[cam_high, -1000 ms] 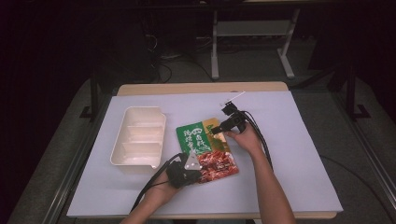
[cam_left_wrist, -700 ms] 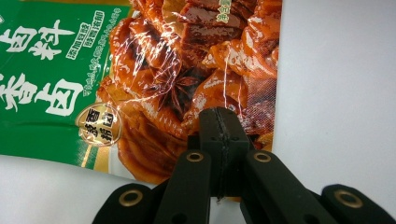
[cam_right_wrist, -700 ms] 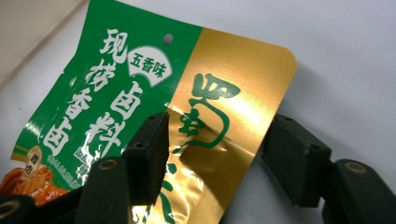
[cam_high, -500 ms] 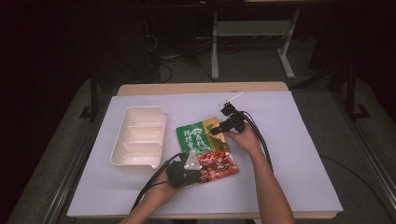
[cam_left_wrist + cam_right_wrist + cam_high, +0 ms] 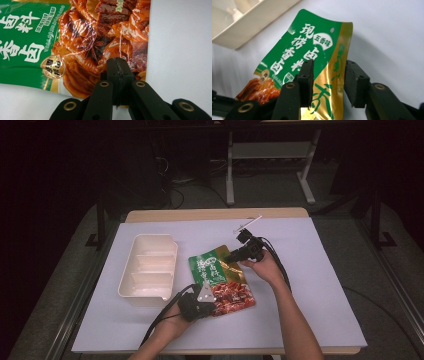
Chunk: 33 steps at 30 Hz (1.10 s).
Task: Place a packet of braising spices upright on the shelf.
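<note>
Glossy green, gold and red foil marks the food pouch (image 5: 220, 281), which lies on the white sheet near table centre, at 3 o'clock from the cream tray (image 5: 148, 270). The left gripper (image 5: 209, 303) is clamped tight on the pouch's near red corner, at 6 o'clock; its jaws meet with no gap in the left gripper view. The right gripper (image 5: 234, 255) straddles the gold top edge at 12 o'clock. Its jaws have just been closing, with the foil between them, yet a gap remains on one side. That edge now curls up off the sheet, higher than a second ago. Judgement: once pinched, the top can be pulled open or lifted.
</note>
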Tool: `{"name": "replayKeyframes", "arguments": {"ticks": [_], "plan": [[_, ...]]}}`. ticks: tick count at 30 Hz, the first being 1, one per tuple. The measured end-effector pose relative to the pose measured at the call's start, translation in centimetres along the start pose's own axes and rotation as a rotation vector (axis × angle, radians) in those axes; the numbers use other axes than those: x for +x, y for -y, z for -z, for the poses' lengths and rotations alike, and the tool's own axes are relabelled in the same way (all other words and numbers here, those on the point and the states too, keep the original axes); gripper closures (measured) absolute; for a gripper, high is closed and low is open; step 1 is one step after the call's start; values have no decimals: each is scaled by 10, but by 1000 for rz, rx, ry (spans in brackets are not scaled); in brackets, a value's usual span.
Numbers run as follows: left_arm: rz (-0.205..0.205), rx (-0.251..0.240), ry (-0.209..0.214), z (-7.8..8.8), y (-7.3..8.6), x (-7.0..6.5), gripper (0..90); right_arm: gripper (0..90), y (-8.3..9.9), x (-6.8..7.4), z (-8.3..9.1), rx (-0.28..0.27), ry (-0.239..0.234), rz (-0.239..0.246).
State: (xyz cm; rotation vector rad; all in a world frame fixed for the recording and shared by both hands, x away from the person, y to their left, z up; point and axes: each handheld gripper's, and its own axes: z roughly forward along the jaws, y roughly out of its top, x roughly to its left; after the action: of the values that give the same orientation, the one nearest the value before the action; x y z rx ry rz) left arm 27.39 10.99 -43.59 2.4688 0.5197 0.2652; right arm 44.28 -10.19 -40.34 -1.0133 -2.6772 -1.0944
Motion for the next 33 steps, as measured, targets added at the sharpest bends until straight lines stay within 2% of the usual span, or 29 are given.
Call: {"name": "replayKeyframes", "arguments": {"ticks": [3,4,8,23,29,33], "plan": [[-2,2,-1,0,0,0,900,652,0,1,0,7,-18,12],[-5,3,-2,0,0,0,900,659,1,1,-2,24,-35,17],[-1,2,-1,0,0,0,900,656,2,0,-10,61,-38,9],[-1,-13,-1,0,2,0,900,668,8,-12,-31,71,-54,-55],[-2,-14,-2,0,2,0,900,731,8,-12,-31,64,-65,-63],[-3,-15,-3,0,2,0,900,803,5,-6,-24,66,-66,-30]]}}
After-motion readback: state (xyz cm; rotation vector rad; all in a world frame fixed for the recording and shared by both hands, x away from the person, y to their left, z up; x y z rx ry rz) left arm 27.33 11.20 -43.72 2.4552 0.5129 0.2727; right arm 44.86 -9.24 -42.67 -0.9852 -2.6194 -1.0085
